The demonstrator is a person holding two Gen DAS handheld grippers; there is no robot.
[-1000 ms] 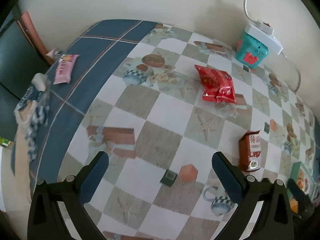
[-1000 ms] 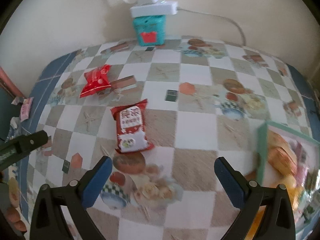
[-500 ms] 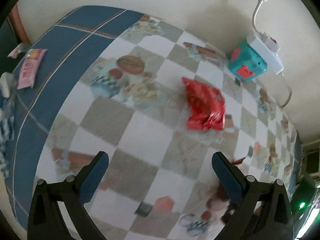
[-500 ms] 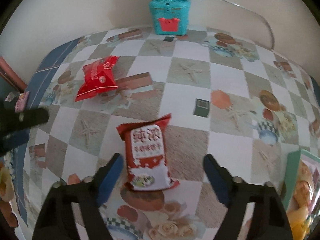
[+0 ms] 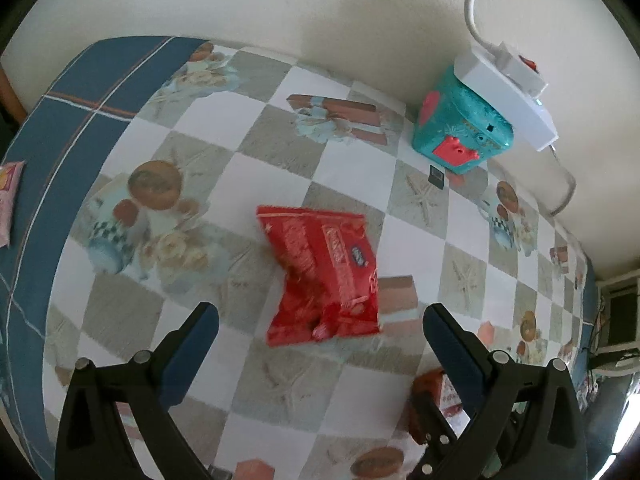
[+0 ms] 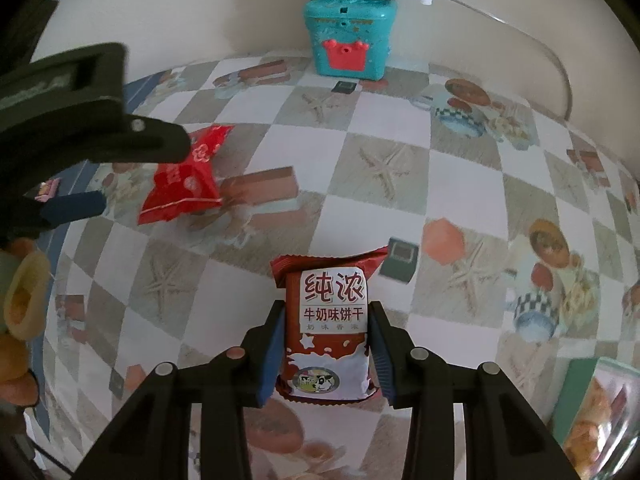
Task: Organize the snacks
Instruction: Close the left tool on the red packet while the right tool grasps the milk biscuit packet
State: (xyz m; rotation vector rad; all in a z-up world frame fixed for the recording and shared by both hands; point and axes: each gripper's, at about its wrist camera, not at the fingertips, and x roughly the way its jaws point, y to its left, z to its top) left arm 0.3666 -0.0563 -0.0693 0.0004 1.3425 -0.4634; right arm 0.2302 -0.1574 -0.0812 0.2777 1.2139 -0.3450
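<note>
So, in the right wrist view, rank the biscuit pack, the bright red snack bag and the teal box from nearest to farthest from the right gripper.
1. Biscuit pack, between the right gripper's pads.
2. Bright red snack bag, up left.
3. Teal box, against the back wall.

My left gripper (image 5: 320, 320) and right gripper (image 6: 326, 344) look alike: matte black angular frames studded with round silver screw heads. Each finger carries a dark blue rubbery pad (image 5: 188, 356).
</note>
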